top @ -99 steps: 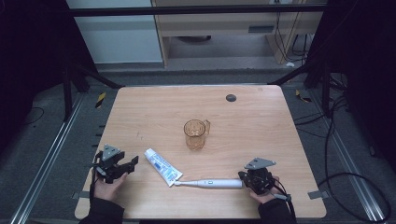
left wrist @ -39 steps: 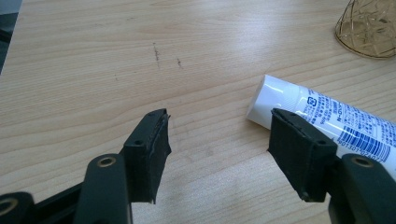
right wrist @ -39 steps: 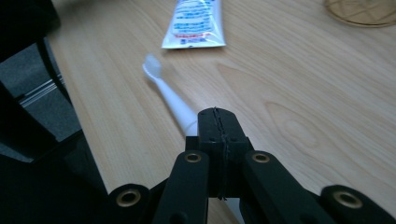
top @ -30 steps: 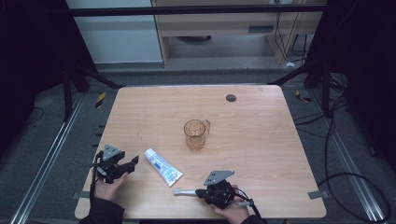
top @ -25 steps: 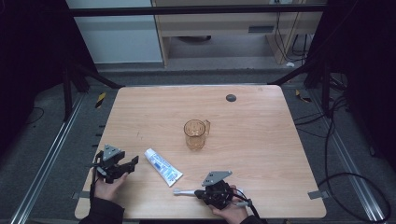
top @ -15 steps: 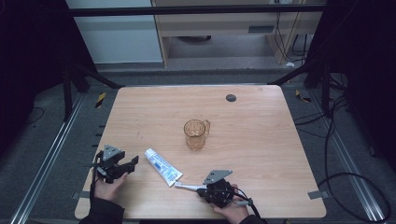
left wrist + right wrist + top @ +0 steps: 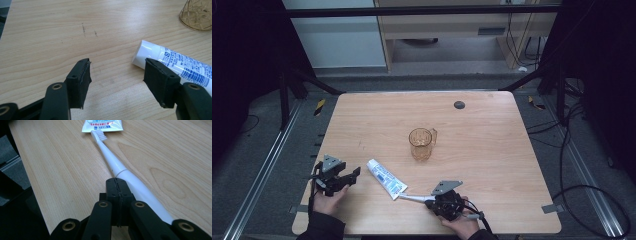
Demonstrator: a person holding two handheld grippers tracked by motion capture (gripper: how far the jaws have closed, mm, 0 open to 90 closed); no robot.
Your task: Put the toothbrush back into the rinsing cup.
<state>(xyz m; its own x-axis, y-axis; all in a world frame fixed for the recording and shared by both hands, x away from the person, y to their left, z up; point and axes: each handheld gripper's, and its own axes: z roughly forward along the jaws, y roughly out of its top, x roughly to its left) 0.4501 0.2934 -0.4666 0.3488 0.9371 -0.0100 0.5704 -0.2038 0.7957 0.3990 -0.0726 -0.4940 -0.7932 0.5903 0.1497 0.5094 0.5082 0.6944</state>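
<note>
While left gripper [image 7: 116, 82] is idling w/ jaws wide beside toothpaste tube [image 7: 175, 66], right gripper [image 7: 119, 185] is sitting fully closed, empty, alongside toothbrush [image 7: 120, 170].

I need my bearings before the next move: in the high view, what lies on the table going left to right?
Left gripper → toothpaste tube → toothbrush → right gripper. The amber cup stands farther back, above the toothbrush's span, so its place in the row is unclear.
</note>
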